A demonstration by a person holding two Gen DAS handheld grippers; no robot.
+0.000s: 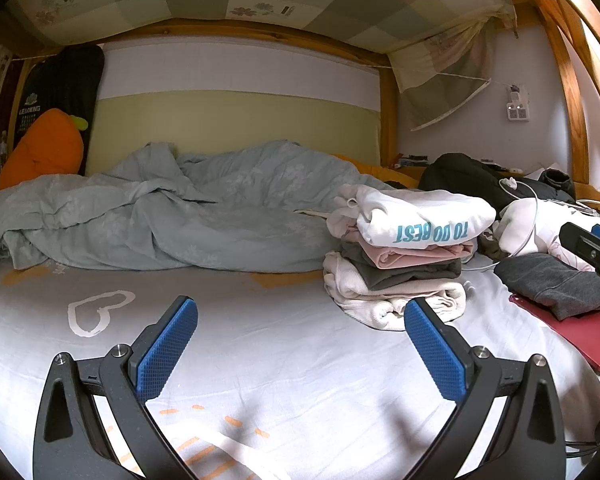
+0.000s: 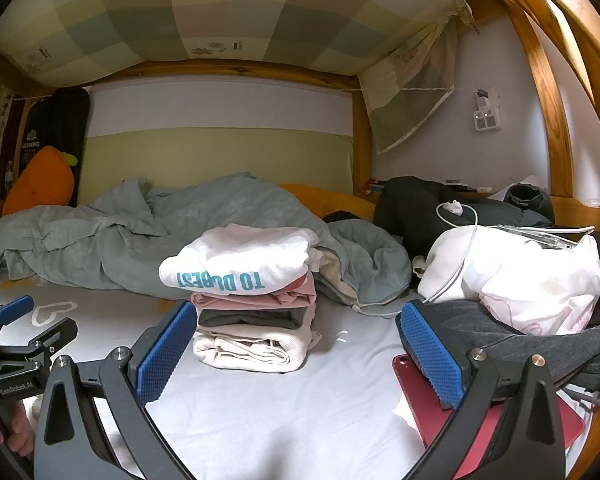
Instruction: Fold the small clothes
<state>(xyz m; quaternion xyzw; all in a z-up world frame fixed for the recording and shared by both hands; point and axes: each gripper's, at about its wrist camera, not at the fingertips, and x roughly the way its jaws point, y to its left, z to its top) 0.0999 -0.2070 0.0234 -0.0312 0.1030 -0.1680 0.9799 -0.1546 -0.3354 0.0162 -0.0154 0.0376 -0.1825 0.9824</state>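
While both tools hang spread and empty over the bed, nothing is yet at risk, but the next reach could be. The left tool hovers above bare sheet, its right pad close to the bottom corner of the stack of folded clothes. The right tool faces that same stack, with its right pad over the grey garment that lies on a red tablet.

The stack leans a little (the white top overhangs the pink layer), so a careless brush from either tool could likely tip it and undo finished work.

The grey garment looks like the next piece to fold. A white bag rests on its far edge, and a cable trails over the bag; pulling the garment out may drag the bag, snag the cable or shift the tablet toward the bed's edge.
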